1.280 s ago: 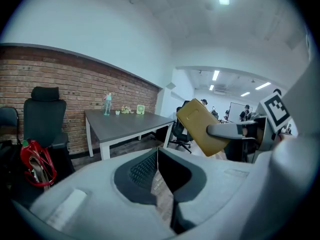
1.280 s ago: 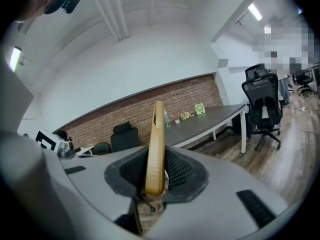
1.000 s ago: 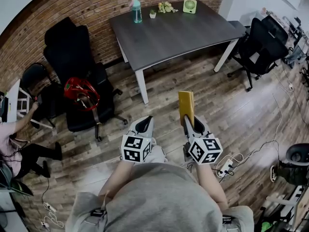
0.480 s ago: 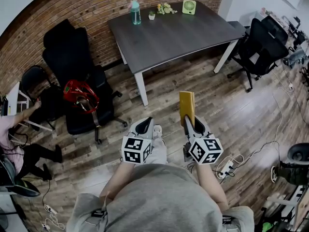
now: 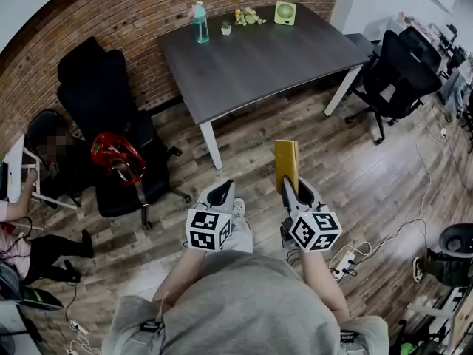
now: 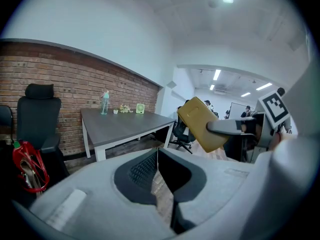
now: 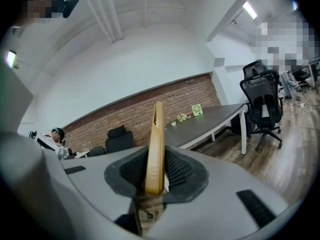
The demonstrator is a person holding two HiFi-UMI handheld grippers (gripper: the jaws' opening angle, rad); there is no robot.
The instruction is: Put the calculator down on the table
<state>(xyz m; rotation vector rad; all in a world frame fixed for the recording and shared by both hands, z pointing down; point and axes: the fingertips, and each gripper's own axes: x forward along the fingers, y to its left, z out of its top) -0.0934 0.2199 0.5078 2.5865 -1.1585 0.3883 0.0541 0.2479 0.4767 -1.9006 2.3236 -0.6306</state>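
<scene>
The yellow, flat, rectangular calculator (image 5: 285, 163) is not at the table yet. It stands up out of the right gripper (image 5: 290, 188), whose jaws are closed on its lower end only, so most of the slab sticks out past the pads, unsupported. In the right gripper view it shows edge-on (image 7: 156, 144), pinched between the two ribbed black pads. The left gripper (image 5: 221, 191) carries nothing; its jaws are closed on each other, just beside the right one.

The dark grey rectangular table with white legs (image 5: 266, 54) is well apart from both grippers, across a stretch of brown plank floor (image 5: 355, 161).

The grip looks to me like the weak point. With so little of the calculator between the pads, a jolt could make it pivot or slide out, and it would fall to the floor rather than the tabletop. Set down edge-first, it would likely tip over and slap flat, so I'd think the wrist has to lay it level before the jaws part.

A white power strip (image 5: 344, 257) and its cables lie on the floor just beside the person's right side, where a foot could catch.

The teal plastic bottle (image 5: 199, 22) and small green fan (image 5: 285, 12) stand at the table's far edge by the brick wall, so the near side seems the safer landing place.
</scene>
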